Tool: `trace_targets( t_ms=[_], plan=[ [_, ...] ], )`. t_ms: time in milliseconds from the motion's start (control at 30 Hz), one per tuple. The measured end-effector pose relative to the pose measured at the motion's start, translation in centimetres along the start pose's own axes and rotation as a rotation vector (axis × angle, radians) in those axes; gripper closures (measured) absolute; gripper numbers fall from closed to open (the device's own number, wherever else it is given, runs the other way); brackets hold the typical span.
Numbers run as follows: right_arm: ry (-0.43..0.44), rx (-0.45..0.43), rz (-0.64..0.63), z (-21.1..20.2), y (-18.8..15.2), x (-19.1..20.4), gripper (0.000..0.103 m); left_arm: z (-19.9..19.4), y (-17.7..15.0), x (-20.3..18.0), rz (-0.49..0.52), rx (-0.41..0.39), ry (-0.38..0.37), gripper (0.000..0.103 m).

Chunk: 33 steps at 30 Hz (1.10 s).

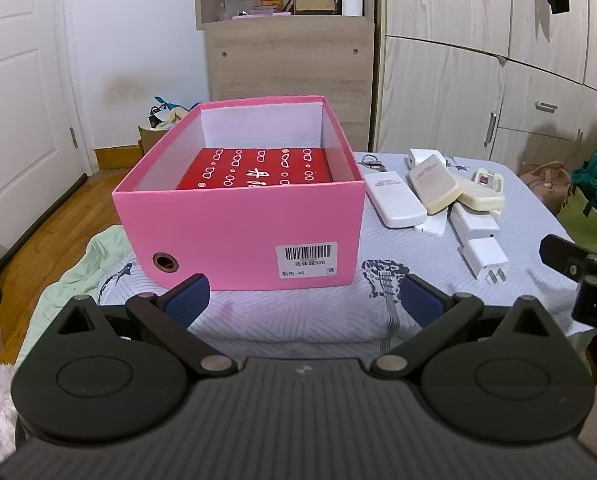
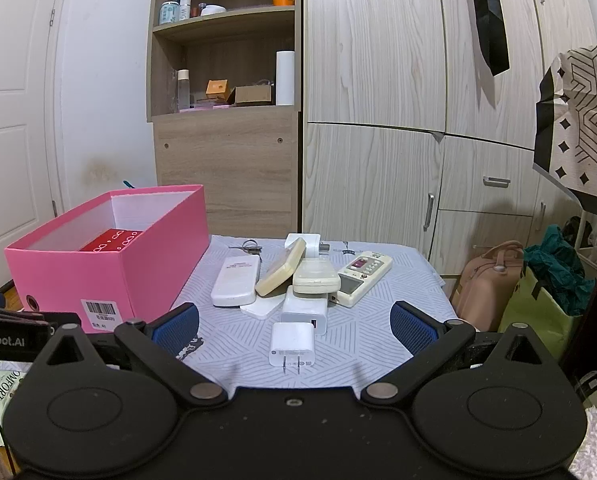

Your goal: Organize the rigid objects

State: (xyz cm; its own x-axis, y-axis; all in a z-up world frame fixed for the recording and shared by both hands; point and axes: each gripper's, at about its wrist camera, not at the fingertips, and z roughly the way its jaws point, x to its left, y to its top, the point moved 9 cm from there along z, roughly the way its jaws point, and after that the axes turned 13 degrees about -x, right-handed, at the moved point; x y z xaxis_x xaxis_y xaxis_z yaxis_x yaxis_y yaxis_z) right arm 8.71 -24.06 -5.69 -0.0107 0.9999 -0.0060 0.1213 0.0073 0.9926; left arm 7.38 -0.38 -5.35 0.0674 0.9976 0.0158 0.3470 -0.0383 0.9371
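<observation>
Just ahead of the right gripper [image 2: 294,324] — jaws wide, empty, like the left gripper [image 1: 304,298] — lies the white charger [image 2: 292,343]; best pinch its flat sides squarely before lifting toward the pink box [image 2: 110,264].

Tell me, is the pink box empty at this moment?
No, a red box with white patterns lies inside the pink box.

Patterned table cloth [image 2: 378,344] — pink box [image 1: 238,232], chargers [image 2: 292,344], remotes [image 2: 364,278]

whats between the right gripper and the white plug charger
Nothing: in the right wrist view only bare patterned cloth separates the open right gripper from the white plug charger, which lies prongs-first between its fingers' line.
</observation>
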Motion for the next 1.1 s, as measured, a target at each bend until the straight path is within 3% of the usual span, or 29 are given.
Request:
trace_targets(
  t_ms=[833, 1100],
  plan=[
    [-0.001, 0.004, -0.003, -0.1, -0.2, 0.0, 0.000, 0.2, -0.2, -0.6, -0.007, 0.036, -0.041, 0.000],
    [-0.001, 0.009, -0.006, 0.0, -0.3, 0.0, 0.000, 0.7, -0.9, -0.7, -0.041, 0.110, -0.054, 0.000]
  ],
)
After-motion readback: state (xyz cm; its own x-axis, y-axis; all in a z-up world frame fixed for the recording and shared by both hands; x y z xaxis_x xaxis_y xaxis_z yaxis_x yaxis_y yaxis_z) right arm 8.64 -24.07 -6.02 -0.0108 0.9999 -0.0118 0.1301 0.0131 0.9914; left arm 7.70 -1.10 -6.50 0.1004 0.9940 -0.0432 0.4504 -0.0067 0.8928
